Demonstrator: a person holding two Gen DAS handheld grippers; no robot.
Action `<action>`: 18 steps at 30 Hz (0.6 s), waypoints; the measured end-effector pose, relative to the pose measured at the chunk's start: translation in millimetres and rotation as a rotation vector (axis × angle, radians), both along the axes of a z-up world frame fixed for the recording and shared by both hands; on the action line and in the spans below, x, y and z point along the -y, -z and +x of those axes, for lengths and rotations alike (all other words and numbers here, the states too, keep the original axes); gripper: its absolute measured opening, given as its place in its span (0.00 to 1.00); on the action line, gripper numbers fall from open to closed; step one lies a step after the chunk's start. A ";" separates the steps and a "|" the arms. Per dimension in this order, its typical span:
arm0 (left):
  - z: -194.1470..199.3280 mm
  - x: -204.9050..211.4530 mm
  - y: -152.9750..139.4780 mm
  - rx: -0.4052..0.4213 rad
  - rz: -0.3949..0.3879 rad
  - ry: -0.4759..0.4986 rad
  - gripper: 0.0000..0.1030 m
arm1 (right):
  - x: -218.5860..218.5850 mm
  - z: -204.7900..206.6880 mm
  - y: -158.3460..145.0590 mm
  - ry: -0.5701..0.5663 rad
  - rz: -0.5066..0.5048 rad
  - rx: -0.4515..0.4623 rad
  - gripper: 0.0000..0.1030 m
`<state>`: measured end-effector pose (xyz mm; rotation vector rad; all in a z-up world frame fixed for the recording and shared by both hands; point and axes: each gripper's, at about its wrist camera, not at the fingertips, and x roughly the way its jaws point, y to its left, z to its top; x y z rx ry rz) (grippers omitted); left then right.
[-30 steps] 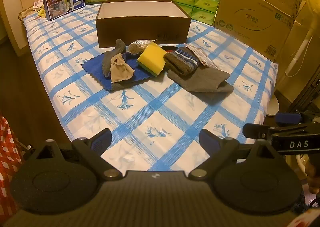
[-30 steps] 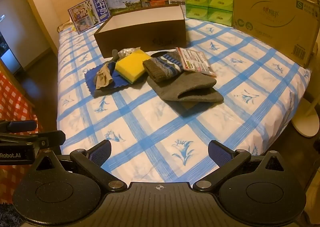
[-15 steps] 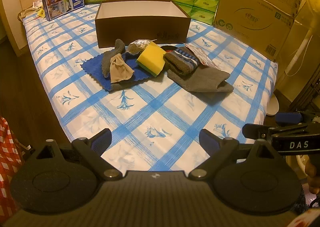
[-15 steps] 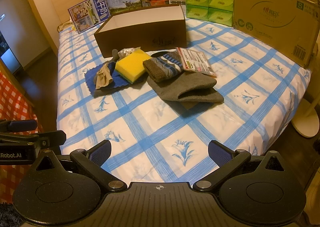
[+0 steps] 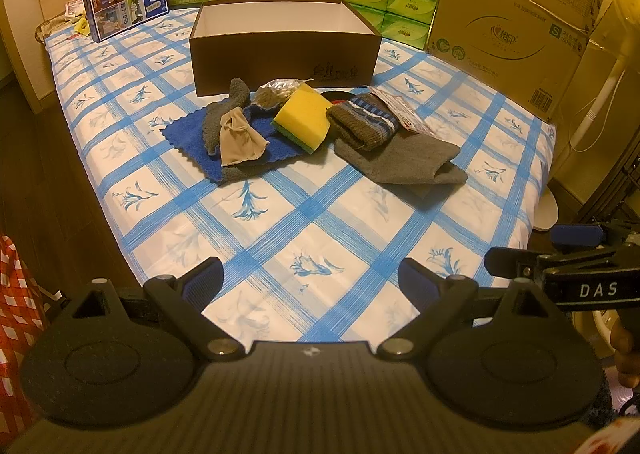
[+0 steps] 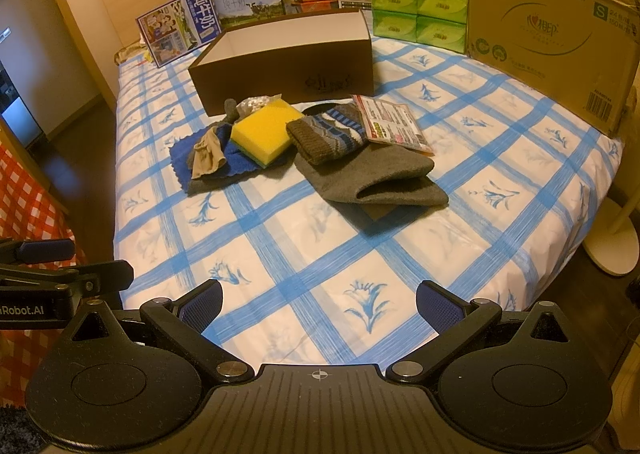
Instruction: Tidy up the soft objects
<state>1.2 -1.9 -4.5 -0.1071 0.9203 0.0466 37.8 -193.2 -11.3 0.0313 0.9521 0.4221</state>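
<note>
Blue-checked bedding is seen beneath both tools. The left gripper and right gripper are held released, jaws wide and empty. Well ahead of the jaws, a yellow sponge, blue cloth and grey socks are heaped before an open brown box.
</note>
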 end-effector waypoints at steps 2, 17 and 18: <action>0.1 0.2 0.7 0.000 -0.001 -0.001 0.91 | -0.1 0.2 0.1 0.001 0.000 -0.001 1.00; 0.2 0.3 0.9 -0.001 -0.001 0.000 0.90 | -1.3 1.9 0.4 0.000 -0.001 -0.001 1.00; 0.1 0.1 0.0 -0.001 0.000 -0.001 0.91 | -1.3 2.0 0.3 0.000 -0.001 -0.001 1.00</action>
